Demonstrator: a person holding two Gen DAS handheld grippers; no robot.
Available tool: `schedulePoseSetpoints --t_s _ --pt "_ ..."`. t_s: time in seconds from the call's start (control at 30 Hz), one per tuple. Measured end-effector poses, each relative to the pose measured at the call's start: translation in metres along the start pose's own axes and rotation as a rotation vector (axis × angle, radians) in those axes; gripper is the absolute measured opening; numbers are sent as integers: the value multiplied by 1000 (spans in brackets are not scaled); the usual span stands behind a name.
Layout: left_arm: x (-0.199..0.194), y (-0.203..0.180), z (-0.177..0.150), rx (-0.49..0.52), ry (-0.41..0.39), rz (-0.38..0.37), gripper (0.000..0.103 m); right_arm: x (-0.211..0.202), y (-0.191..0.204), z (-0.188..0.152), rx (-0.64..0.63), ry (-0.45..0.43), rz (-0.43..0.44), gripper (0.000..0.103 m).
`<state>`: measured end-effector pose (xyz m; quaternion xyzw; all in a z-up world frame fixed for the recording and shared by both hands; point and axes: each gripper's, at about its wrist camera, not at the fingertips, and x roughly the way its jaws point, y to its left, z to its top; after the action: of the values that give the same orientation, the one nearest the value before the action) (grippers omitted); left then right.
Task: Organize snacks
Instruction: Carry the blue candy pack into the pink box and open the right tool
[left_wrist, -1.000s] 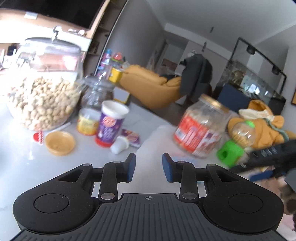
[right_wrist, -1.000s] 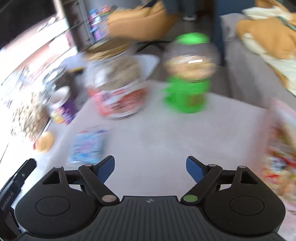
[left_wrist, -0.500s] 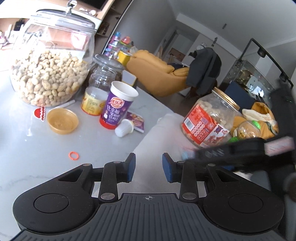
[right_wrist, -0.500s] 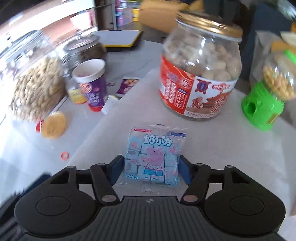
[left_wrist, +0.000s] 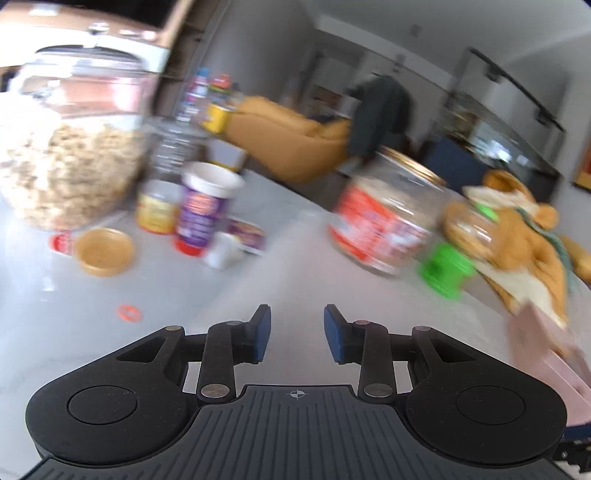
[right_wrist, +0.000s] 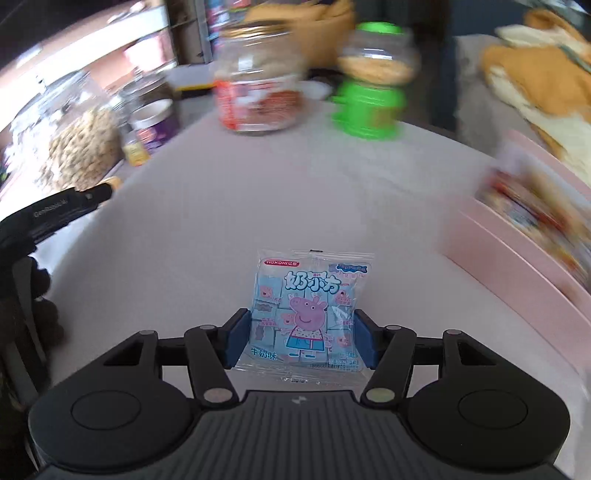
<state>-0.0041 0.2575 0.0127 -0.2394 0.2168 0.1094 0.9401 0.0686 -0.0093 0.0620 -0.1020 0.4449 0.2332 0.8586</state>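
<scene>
My right gripper (right_wrist: 300, 341) is shut on a light blue snack packet (right_wrist: 308, 308) with a pink pig print, held above the white mat (right_wrist: 221, 229). A pink tray (right_wrist: 517, 266) with colourful snack packs (right_wrist: 535, 210) lies to the right; its corner also shows in the left wrist view (left_wrist: 546, 350). My left gripper (left_wrist: 296, 332) is partly open and empty, low over the mat (left_wrist: 295, 280). Its body shows at the left edge of the right wrist view (right_wrist: 55, 212).
A red-labelled jar with a gold lid (left_wrist: 384, 214) (right_wrist: 258, 81) and a green candy dispenser (left_wrist: 454, 254) (right_wrist: 369, 85) stand at the mat's far side. A big peanut jar (left_wrist: 66, 155), purple cup (left_wrist: 203, 210), yellow tin (left_wrist: 157, 206) and orange lid (left_wrist: 105, 251) sit left.
My right gripper has closed on the blue packet and lifted it, swinging right toward the pink tray. The left gripper has shifted, and the right tool no longer crosses its view.
</scene>
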Motion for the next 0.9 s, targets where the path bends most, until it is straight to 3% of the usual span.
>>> schedulePoseSetpoints --t_s 0.17,0.3,0.47,0.6,0.73,0.8,0.83,0.9 --pt "-3 -83 -36 123 179 -308 36 -30 -43 -50 57 -43 -81 59" --pt "-9 -144 -65 240 289 -446 36 -44 -66 -80 92 -75 -113 59" --pt "-17 -175 -93 278 342 -431 36 -70 -95 -102 138 -148 -116 59" --pt "-25 -191 -99 283 342 -428 36 -99 -121 -97 206 -237 -104 59" --pt "-27 -213 -87 260 299 -420 36 -140 -147 -36 193 -403 -168 59" --pt "-25 -223 -83 265 281 -413 36 -146 -162 11 187 -413 -194 62" --pt "-24 -227 -81 270 276 -406 36 -145 -172 33 195 -402 -195 73" --pt "-22 -229 -79 288 271 -392 36 -138 -191 62 235 -380 -198 86"
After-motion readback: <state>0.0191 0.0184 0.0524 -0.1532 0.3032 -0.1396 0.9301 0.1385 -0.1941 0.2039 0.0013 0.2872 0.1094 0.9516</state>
